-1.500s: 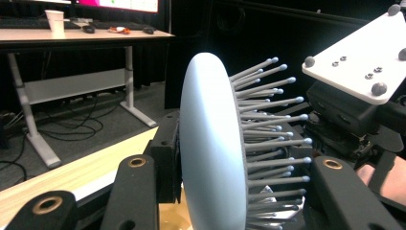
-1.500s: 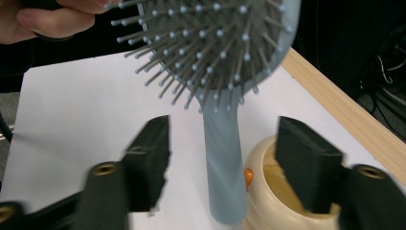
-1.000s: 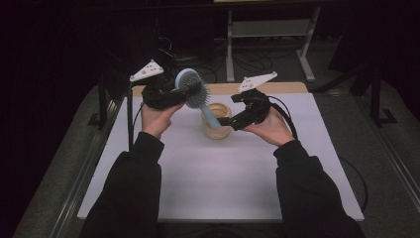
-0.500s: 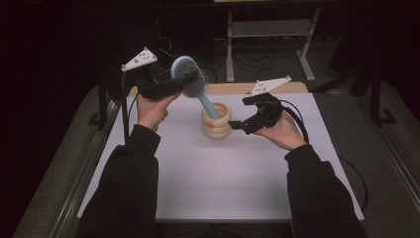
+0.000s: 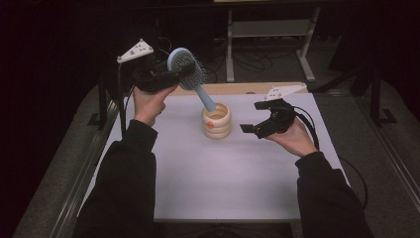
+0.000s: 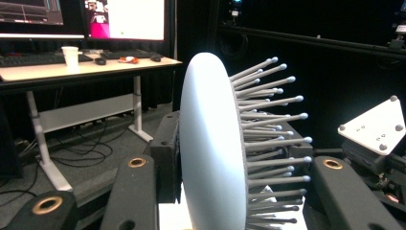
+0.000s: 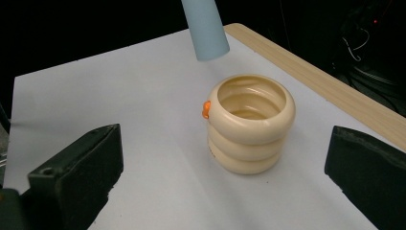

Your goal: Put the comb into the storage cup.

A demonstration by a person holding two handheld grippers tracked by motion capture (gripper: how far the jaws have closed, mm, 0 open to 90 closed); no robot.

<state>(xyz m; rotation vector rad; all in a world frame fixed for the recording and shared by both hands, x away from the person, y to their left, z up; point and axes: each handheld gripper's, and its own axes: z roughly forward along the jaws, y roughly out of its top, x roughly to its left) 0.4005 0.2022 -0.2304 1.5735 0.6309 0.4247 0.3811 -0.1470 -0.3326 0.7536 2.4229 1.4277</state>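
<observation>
Clamping the hairbrush [image 5: 187, 69] by its head, the left gripper [image 5: 163, 77] held it above the cup [image 5: 217, 120]; light, stiff plastic, probably slippery. The right gripper [image 5: 252, 128] gaped wide beside the cup.

A cream-yellow ribbed cup [image 5: 216, 122] with a small orange spot [image 7: 206, 109] on its side stands on a plain white sheet [image 5: 213, 168], a pale blue hairbrush [image 5: 190, 74] with grey bristles above it, black grippers either side.
</observation>
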